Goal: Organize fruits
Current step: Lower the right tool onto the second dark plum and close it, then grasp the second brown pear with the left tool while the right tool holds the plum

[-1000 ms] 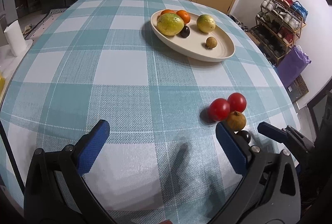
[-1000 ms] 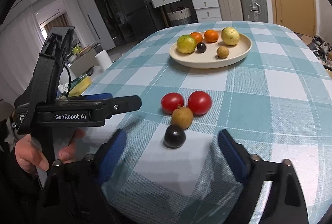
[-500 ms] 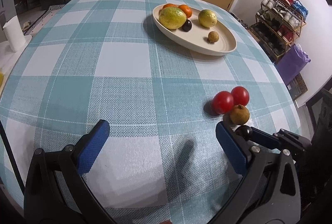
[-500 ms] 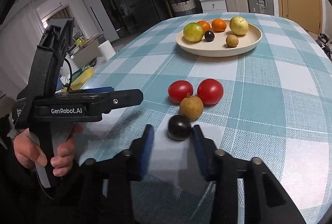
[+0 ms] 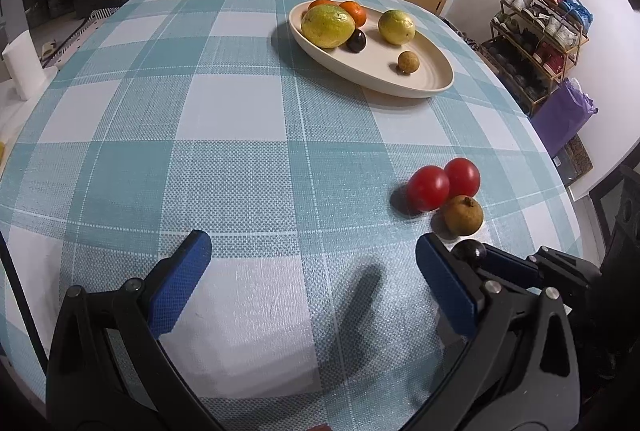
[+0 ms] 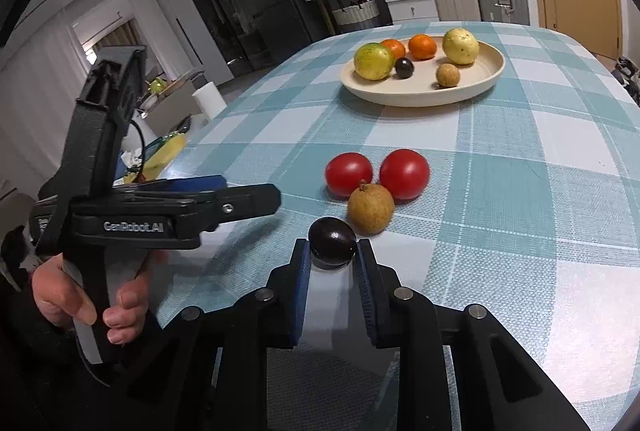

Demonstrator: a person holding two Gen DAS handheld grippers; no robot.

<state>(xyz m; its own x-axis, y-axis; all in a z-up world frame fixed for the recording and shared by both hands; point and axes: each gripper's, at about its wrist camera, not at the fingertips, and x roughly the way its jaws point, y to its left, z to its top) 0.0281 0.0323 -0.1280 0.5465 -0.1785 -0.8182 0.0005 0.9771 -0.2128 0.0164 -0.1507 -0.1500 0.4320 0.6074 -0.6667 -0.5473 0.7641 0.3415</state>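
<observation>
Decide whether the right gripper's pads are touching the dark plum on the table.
Touching. The right wrist view shows the right gripper with both blue pads pressed against the dark plum.

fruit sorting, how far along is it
Done: six fruits sit in the plate. In hand: the right gripper is shut on the dark plum. Left: two tomatoes and a brown fruit on the tablecloth. The left gripper is open.

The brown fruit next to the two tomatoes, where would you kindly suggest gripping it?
Grip the brown fruit across its round middle, pads left and right, coming from above: the tomatoes touch its far side, and its stem points up.
</observation>
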